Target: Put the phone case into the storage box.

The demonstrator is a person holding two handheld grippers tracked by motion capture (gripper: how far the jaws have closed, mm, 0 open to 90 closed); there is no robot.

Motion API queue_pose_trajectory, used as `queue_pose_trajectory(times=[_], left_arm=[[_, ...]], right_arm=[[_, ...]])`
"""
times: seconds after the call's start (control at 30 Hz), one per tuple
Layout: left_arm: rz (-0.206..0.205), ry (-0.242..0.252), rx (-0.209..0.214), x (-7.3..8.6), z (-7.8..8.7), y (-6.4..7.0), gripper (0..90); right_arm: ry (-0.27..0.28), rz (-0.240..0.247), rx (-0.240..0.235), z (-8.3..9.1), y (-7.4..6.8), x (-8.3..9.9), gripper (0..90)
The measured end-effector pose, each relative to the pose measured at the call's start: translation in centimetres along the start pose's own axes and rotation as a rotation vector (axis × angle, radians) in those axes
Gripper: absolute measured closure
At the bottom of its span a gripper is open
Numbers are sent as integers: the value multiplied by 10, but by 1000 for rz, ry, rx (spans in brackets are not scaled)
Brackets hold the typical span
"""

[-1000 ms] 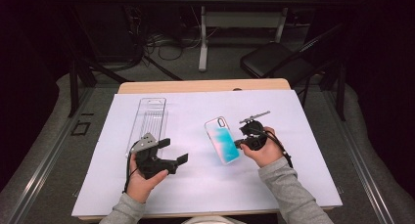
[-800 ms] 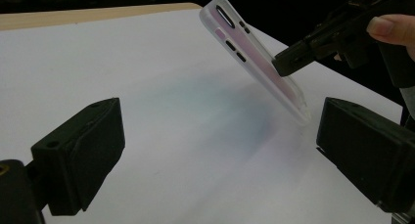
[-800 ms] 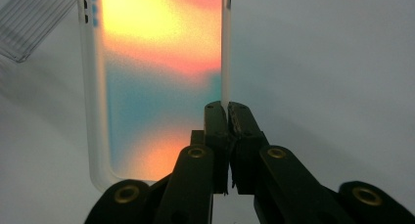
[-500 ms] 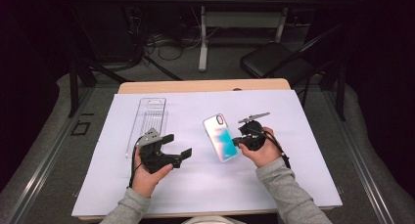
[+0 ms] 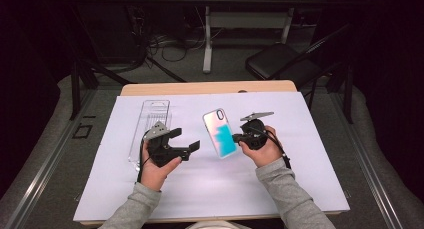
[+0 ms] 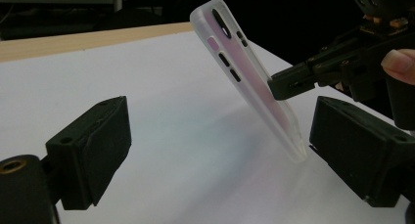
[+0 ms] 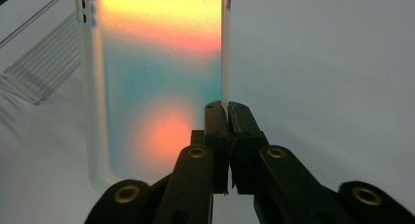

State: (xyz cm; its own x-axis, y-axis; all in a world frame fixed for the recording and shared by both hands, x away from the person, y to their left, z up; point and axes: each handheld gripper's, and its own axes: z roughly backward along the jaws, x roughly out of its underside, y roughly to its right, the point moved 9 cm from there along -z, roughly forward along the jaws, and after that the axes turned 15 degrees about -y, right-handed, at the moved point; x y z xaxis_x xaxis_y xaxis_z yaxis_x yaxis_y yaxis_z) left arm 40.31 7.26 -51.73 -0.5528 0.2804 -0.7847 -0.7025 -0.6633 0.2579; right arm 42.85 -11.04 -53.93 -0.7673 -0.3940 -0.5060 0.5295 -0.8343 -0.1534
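Note:
A translucent phone case [image 5: 220,132] with a pink-to-teal gradient is held tilted above the white sheet [image 5: 300,179]. My right gripper [image 5: 236,138] is shut on its right long edge, and the closed jaws pinch the rim in the right gripper view [image 7: 227,109]. In the left gripper view the case [image 6: 244,72] leans with its camera cut-out uppermost, its lower corner close to the sheet, and the right gripper [image 6: 293,79] grips it from the right. My left gripper [image 5: 186,140] is open, just left of the case, with nothing between its fingers [image 6: 93,150].
A clear plastic package [image 5: 150,126] lies on the sheet behind my left hand, also seen as a ribbed clear package [image 7: 44,72]. The wooden table edge [image 5: 210,87] runs along the far side. A black chair [image 5: 280,64] stands on the floor beyond.
My left gripper has moved up and to the right, closer to the case. The right gripper has shifted the case slightly left and away from me.

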Motion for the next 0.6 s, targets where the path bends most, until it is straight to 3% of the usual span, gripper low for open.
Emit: queue_pose_trajectory(times=[0.6], left_arm=[[41, 2, -5, -30, -16, -7, 118]], right_arm=[[64, -14, 16, -4, 1, -17, 877]])
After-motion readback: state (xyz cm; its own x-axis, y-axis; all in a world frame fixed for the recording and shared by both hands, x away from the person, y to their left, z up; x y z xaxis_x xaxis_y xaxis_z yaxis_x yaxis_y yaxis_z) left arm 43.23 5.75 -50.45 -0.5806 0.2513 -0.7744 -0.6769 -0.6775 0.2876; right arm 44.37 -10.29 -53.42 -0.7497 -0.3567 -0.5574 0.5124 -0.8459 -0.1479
